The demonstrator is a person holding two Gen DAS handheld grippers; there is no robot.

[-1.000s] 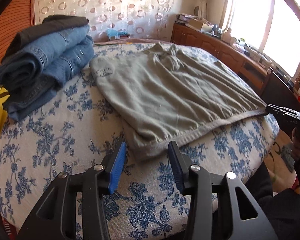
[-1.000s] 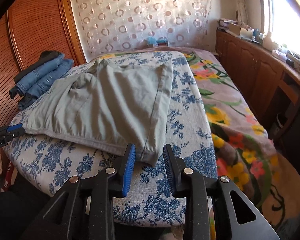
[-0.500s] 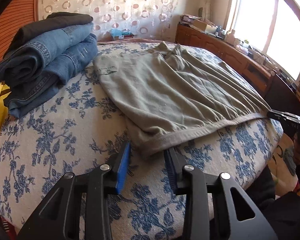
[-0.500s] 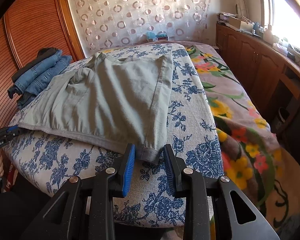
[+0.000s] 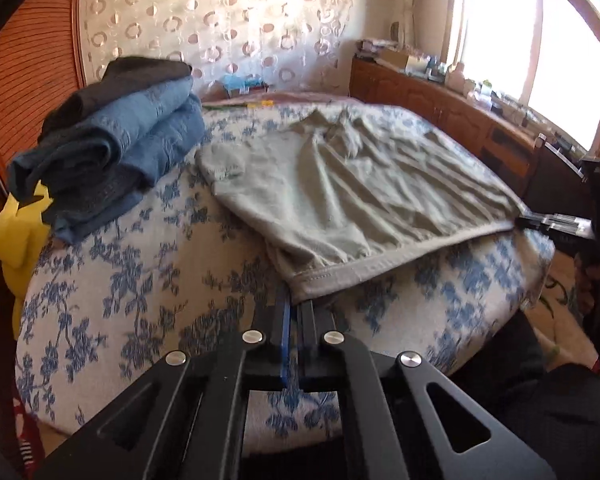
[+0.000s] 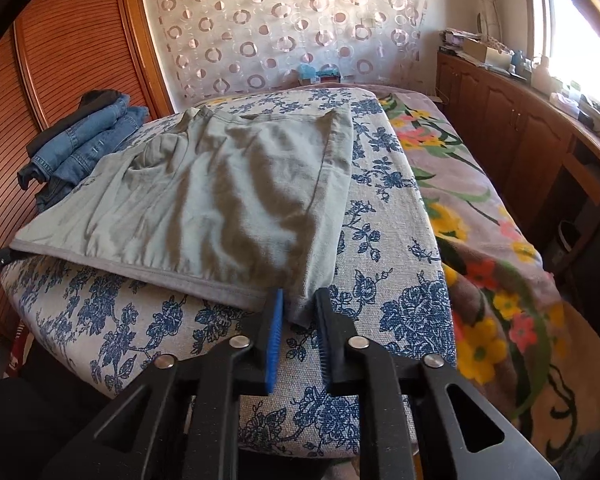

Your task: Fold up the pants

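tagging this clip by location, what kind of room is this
Most likely a bedroom: a bed under a blue floral cover, a wooden slatted wardrobe, and folded jeans stacked beside the grey-green pants.

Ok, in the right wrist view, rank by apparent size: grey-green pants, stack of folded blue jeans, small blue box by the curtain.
1. Grey-green pants, largest.
2. Folded blue jeans stack.
3. Small blue box, smallest, though it is farthest away.
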